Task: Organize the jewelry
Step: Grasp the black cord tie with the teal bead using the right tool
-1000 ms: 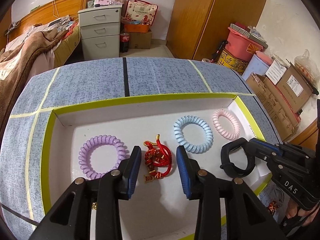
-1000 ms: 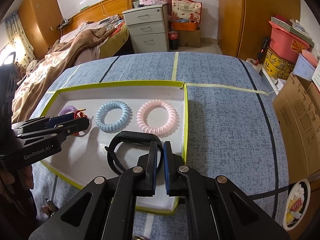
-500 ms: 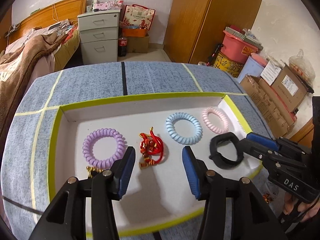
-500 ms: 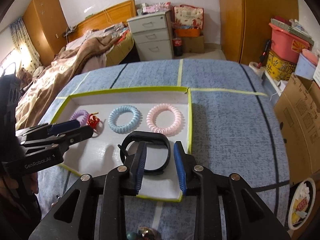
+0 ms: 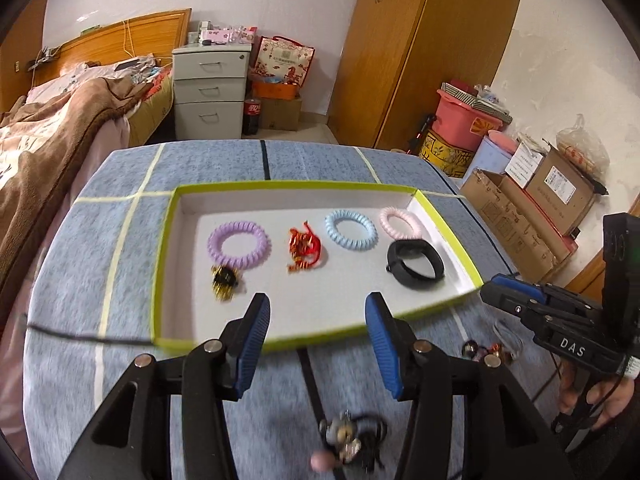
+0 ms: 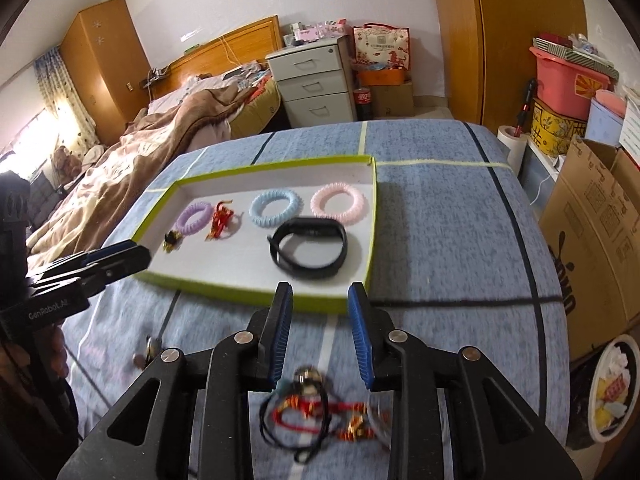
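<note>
- Below my right gripper (image 6: 320,334), jaws standing wide and empty, I am eyeing the cord bracelets (image 6: 320,412) lying on the table, outside the tray (image 6: 256,286).
- I am judging them light, limp, tangle-prone; pinching one cord strand looks best.
- Left gripper (image 5: 316,344) is hanging wide apart too.

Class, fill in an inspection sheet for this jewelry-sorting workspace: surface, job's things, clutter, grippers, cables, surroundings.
Surface: blue cloth with tape lines.
Job's things: tray holds purple coil, red cord bracelet, blue coil, pink coil, black band, black-gold piece; unsorted jewelry lies on the cloth outside it.
Clutter: nothing seen.
Grippers: left gripper and right gripper open, empty, short of the tray.
Cables: nothing seen.
Surroundings: bed, drawer unit, wardrobe, cardboard boxes.
</note>
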Available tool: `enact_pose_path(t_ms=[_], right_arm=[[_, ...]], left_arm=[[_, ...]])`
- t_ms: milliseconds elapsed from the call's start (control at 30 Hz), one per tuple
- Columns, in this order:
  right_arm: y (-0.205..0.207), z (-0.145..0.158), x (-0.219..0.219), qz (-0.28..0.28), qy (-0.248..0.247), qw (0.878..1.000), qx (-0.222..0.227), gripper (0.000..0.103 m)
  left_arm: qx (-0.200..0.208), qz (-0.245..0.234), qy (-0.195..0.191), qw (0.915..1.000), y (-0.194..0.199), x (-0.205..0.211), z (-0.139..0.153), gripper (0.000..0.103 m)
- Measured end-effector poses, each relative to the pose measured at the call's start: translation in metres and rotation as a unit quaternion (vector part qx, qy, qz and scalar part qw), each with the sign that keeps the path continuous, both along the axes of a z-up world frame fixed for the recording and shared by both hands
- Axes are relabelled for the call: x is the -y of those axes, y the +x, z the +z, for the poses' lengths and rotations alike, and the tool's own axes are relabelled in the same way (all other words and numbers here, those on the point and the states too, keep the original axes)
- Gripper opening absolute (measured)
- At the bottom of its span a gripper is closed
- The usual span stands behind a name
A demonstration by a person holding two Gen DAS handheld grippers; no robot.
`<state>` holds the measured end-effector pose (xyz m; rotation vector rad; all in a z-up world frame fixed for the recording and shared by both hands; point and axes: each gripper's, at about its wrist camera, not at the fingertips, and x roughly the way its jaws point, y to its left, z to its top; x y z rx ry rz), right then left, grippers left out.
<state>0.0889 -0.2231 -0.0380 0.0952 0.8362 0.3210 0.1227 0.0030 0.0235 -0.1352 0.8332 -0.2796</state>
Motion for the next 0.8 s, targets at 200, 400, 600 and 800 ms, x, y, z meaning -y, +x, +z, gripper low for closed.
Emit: enact_pose_path(t_ms=[200,400,600,800], right_arm=[[-0.016,-0.007,0.004,0.007,0.004,1.000,-0.005,0.030],[-0.031,-0.012,0.006,0.013,0.018,1.000,-0.002,0.030],[-0.034,-0.023,-0.009,0.037,-0.004,0.999,-0.012,0.033],[-0.028,-0.031,-0.017,0.039,-0.029,0.999,-0.023,0.041]], left_arm=[[0.003,0.010,-0.010,0.9999,-0.024,-0.010,-0.004,0.052],[0.002,0.016,-0.016,0.9997,-0.046,-0.013,-0.011,0.053],[-0.003,0.019,-0.016,0.9997,-0.064,-0.016,-0.022,0.053],[-0.012,0.022,-0.022,0.9994,-0.069,-0.021,-0.030,0.053]])
